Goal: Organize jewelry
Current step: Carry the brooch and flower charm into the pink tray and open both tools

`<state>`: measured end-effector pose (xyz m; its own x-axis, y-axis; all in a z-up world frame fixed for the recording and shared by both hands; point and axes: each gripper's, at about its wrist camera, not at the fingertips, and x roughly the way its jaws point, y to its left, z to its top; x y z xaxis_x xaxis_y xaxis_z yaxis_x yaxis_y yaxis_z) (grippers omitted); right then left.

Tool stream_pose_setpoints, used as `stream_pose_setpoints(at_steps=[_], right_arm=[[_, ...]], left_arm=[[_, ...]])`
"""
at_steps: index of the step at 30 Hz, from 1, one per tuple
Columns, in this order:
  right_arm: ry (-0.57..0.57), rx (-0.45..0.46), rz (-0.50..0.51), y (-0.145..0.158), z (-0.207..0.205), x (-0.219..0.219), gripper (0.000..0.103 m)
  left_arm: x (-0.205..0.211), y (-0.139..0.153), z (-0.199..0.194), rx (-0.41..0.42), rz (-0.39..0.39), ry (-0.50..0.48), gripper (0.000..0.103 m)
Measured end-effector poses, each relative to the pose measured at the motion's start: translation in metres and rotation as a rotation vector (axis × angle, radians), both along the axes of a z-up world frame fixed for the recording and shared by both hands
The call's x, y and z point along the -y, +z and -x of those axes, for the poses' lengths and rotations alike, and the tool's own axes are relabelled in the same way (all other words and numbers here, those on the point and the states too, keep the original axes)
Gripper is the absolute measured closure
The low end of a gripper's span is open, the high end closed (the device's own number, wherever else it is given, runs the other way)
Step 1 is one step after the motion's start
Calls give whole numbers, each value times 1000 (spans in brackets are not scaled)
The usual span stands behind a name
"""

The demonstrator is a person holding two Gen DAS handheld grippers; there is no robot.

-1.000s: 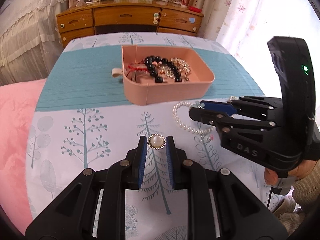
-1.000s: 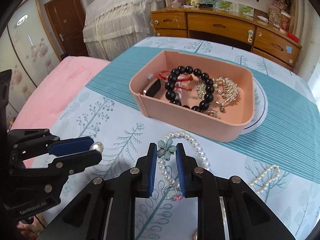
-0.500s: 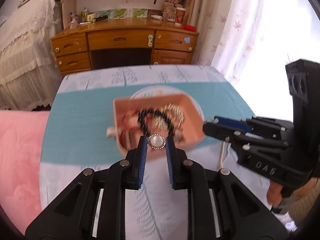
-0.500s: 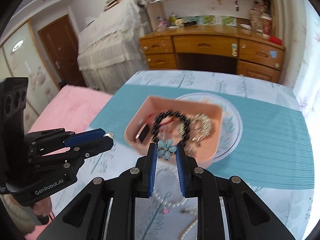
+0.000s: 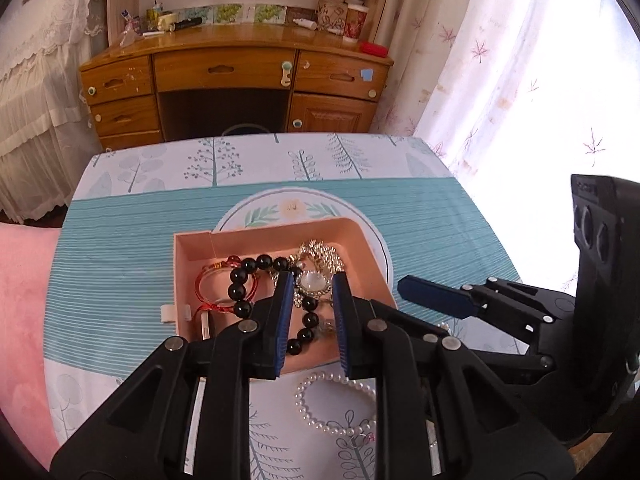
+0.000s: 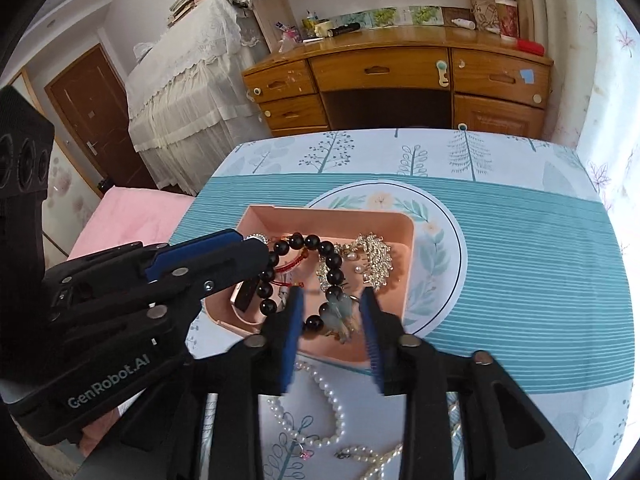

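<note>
In the middle of the left wrist view, the left gripper (image 5: 308, 285) was clamped on a round pearl brooch (image 5: 312, 281) with a sparkling rim, and its blue pads (image 5: 283, 316) pressed on both sides of the brooch. The brooch hung over the pink jewelry box (image 5: 352, 232), which stood on a teal striped tablecloth (image 5: 120, 240). Inside the box lay a black bead bracelet (image 5: 248, 268), a red bangle (image 5: 208, 280) at its left side and a silver rhinestone piece (image 5: 324, 254) toward the upper right. In the lower middle of this view, a white pearl bracelet (image 5: 320, 404) lay on the cloth just below the box. At the right of the frame the right gripper (image 5: 432, 302) came in, with one blue pad turned toward the box. In the right wrist view, the right gripper (image 6: 332, 312) had just been opening its jaws, and they stood apart in the lower middle of the frame. A pale blue flower ornament (image 6: 338, 312) was between them, blurred, and no pad touched it; it was over the near part of the box (image 6: 404, 236). At the left of this frame the left gripper (image 6: 256, 242) reached over the left edge of the box. A pearl necklace (image 6: 332, 400) lay on the cloth at the bottom. A wooden desk (image 6: 380, 68) stood behind the table at the top of the frame.
</note>
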<state>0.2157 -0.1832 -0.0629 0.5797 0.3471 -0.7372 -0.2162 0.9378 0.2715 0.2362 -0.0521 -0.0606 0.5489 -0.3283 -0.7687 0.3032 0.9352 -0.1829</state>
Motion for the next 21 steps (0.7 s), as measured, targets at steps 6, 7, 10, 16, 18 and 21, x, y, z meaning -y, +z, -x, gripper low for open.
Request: stream_pose_setpoints(at_steps=[6, 7, 10, 16, 18, 21], right_arm=[[-1, 5, -2, -5, 6, 2, 67], [-2, 10, -1, -4, 8, 3, 67], [-10, 24, 4, 2, 18, 9, 67], [-50, 34, -4, 16, 53, 28, 67], [-67, 36, -13, 20, 69, 35, 67], [-86, 40, -21, 25, 90, 44, 67]], left_arm=[[-9, 0, 5, 1, -17, 36, 55], [-10, 2, 7, 0, -13, 37, 55], [-15, 8, 17, 5, -19, 42, 54], [-21, 18, 48, 2, -32, 59, 54], [-23, 21, 59, -3, -30, 68, 54], [-27, 23, 77, -5, -32, 84, 54]])
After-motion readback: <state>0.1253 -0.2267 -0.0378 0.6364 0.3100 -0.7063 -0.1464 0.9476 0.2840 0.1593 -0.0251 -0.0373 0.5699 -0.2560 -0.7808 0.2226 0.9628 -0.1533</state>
